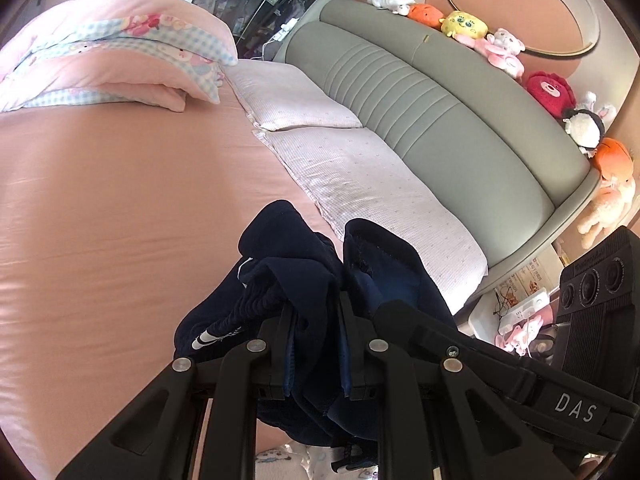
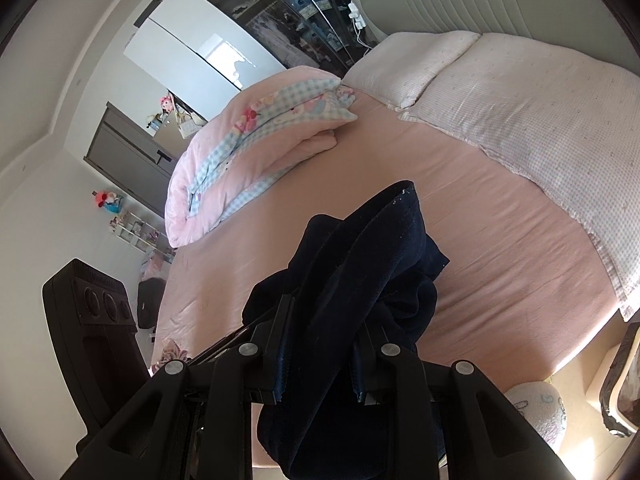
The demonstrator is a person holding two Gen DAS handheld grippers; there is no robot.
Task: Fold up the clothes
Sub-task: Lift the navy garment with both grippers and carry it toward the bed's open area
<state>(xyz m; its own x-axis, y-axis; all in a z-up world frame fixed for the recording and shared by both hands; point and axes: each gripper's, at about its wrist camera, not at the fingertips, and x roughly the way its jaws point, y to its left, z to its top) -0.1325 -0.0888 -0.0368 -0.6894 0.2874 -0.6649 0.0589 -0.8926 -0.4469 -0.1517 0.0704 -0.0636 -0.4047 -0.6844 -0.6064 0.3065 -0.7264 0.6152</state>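
Two grippers, one garment: I have a dark navy garment (image 1: 288, 280) pinched in both, lifted clear over the pink bed sheet (image 1: 100, 220).

Starting on the left, my left gripper (image 1: 314, 320) has its jaws nearly closed, clamped on a bunched thickness of the cloth. Fabric spills up and forward past the fingertips toward twelve o'clock, and more hangs below toward six. A white stripe or print shows at about eight o'clock from the jaws; I cannot tell which part of the garment it is. The other gripper's body sits at four o'clock in this view.

Moving right, my right gripper (image 2: 326, 324) holds its jaws a little wider but still narrow, gripping a thick fold of the same navy garment (image 2: 360, 264). An edge of it rises toward one o'clock, and the rest drapes down between the fingers toward six.

I judge this the pick-up-and-spread stage: the piece is crumpled and no fold is made yet. Next I would need to draw my hands apart to pull it taut, then lay it flat on open sheet, clear of the folded quilt (image 2: 240, 152) at eleven o'clock and the pillows (image 2: 540, 120) at one.
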